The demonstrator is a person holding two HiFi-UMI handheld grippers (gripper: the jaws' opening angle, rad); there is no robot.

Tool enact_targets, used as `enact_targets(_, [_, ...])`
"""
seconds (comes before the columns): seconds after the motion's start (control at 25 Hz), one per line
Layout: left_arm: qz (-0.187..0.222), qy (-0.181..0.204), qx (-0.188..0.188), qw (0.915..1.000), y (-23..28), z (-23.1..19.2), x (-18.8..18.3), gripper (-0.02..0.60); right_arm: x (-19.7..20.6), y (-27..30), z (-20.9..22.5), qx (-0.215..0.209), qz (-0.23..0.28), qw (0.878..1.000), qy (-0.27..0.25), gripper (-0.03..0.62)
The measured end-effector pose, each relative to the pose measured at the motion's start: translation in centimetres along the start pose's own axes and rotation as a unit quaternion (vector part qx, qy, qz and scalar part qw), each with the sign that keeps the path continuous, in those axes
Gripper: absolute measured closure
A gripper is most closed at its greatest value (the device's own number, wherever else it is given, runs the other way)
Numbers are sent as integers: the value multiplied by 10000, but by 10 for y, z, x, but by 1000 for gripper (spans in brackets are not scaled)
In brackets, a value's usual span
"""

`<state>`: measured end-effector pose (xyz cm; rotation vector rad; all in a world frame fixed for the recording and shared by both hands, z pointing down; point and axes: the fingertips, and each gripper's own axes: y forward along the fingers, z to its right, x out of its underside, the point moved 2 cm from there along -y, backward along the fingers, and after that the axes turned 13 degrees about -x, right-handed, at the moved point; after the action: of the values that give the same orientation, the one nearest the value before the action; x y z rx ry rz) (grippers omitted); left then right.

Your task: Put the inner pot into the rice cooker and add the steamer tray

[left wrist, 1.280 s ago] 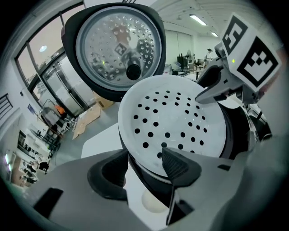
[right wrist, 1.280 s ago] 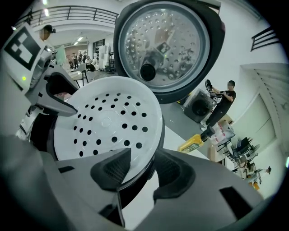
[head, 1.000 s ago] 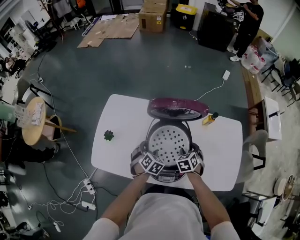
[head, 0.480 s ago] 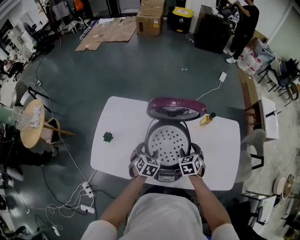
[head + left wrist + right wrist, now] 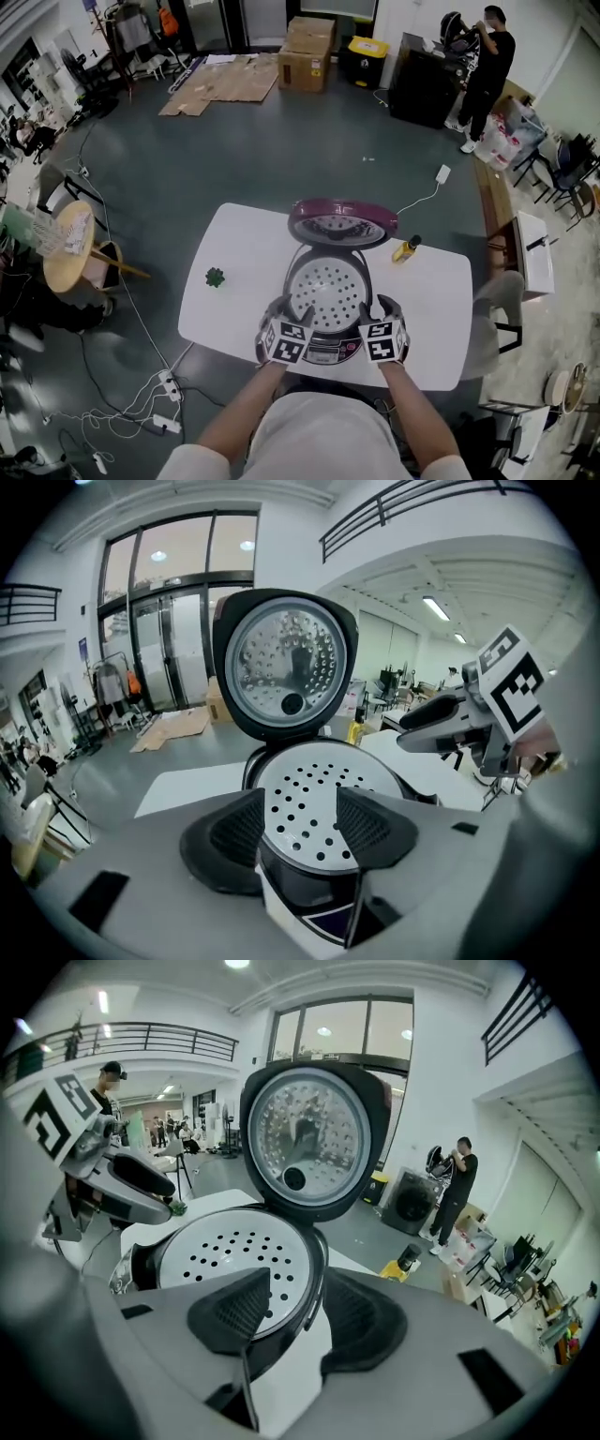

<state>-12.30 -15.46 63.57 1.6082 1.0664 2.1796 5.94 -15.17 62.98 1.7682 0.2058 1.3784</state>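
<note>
The rice cooker [image 5: 324, 351] stands on the white table [image 5: 234, 305] with its purple lid [image 5: 342, 222] raised. The white perforated steamer tray [image 5: 326, 289] lies flat in its mouth and hides the inner pot. My left gripper [image 5: 302, 317] hovers over the cooker's near left rim. My right gripper [image 5: 367, 313] hovers over the near right rim. In the left gripper view the tray [image 5: 314, 799] shows past the left gripper [image 5: 300, 832], untouched. The right gripper [image 5: 300, 1321] is likewise off the tray [image 5: 234, 1251]. Both sets of jaws have just been closing partway; nothing is between them.
A yellow bottle [image 5: 405, 249] stands right of the lid. A small green thing [image 5: 216, 276] lies on the table's left part. A round wooden stool [image 5: 66, 248] and floor cables [image 5: 159, 384] are at the left. A person [image 5: 486, 56] stands far back.
Both grippers have lifted off the tray's near rim and drawn back a little toward me. The tray stays seated in the cooker.
</note>
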Motion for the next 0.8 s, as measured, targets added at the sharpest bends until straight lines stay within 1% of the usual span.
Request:
enact_targets(0.12, [99,-120,-19,9999,-16,7,-4,353,-4,-13,-2,-93,194,9998,-35,421])
enact_targets(0.28, [243,-372,-85,9990,-41,17,-9,380,-2,-39,-6,-247,374,9990,-4,447])
enact_targets(0.44, [396,-413,-222,9981,-70,33,-11,408,-2,-72,-8,-357,606,9975,-75,472])
enact_targets(0.56, [441,-533,-250,9973,-89,45,-7,437,-3,-94,-11,-454,787,9958,-110,493])
enact_targets(0.8, [629,-731,-394,9946,-126,65,-5,474,-2,-136,-20,-629,1099,9916,-277,514])
